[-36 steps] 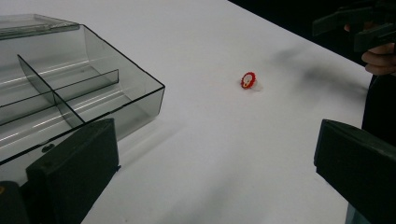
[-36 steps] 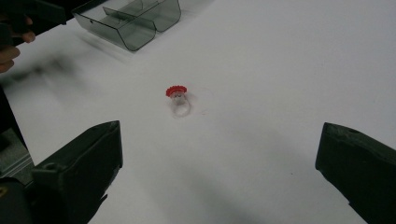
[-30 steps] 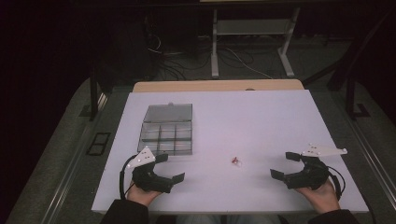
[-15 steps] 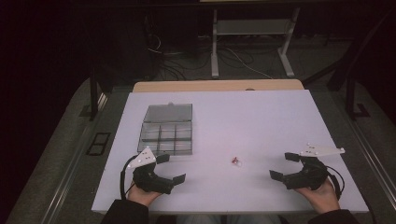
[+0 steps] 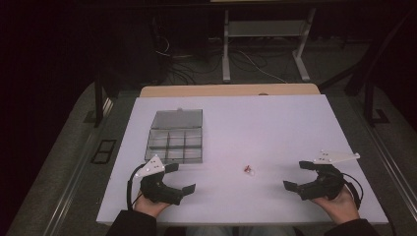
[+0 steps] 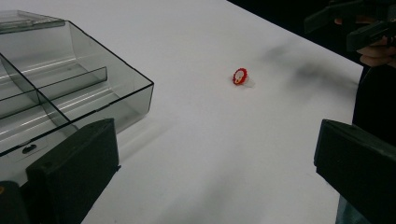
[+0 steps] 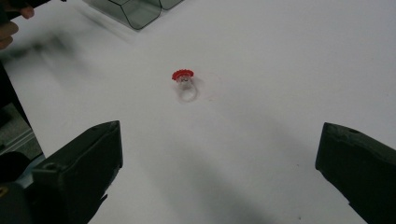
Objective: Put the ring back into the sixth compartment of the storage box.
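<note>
A small clear ring with a red flower top point(image 5: 249, 169) point(image 6: 240, 77) point(image 7: 184, 80) lies on the white table point(image 5: 255, 123) between my two grippers. A smoky clear compartment box point(image 5: 176, 136) point(image 6: 51, 93) stands open at the left, just beyond my left gripper point(image 5: 180, 178). That gripper rests near the front edge, open, with nothing between its jaws. My right gripper point(image 5: 299, 176) sits at the front right, open and empty too, pointing toward the ring. Both are held by hands.
The box's corner point(image 7: 135, 11) shows at the top of the right gripper view. A wooden board point(image 5: 231, 90) lines the table's far edge. Dark floor with cables and a metal stand point(image 5: 265, 34) lies beyond.
Both grippers have shifted slightly; the left one has drawn a little nearer the front edge. The ring and the box have not moved.
</note>
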Demonstrator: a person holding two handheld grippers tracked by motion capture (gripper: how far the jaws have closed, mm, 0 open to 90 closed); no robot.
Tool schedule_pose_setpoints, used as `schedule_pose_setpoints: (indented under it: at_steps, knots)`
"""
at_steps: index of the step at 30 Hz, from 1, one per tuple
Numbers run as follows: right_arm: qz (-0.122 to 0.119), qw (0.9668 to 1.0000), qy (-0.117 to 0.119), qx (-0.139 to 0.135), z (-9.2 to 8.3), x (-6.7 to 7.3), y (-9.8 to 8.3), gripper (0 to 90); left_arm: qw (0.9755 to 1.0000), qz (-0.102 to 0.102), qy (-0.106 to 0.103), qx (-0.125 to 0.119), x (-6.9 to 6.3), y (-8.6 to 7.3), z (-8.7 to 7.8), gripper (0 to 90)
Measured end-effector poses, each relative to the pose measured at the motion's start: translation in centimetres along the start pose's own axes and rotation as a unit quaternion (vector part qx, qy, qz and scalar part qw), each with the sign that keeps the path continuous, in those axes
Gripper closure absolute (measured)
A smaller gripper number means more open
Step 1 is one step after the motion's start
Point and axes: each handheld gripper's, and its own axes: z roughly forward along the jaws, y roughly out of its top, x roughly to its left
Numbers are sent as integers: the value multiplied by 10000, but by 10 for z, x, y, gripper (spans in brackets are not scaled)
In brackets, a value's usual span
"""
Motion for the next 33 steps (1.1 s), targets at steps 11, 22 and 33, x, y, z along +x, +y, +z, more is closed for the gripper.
schedule_pose_setpoints:
  at_steps: [11,22,33]
  knots:
    - [-203,9995,66,220,2,3,10,8,10000,-7,20,-9,0,0,0,0]
    - [-349,9982,215,444,11,7,26,8,10000,-1,21,-6,0,0,0,0]
    - [-526,9960,351,636,25,13,44,8,10000,-5,24,-14,0,0,-1,0]
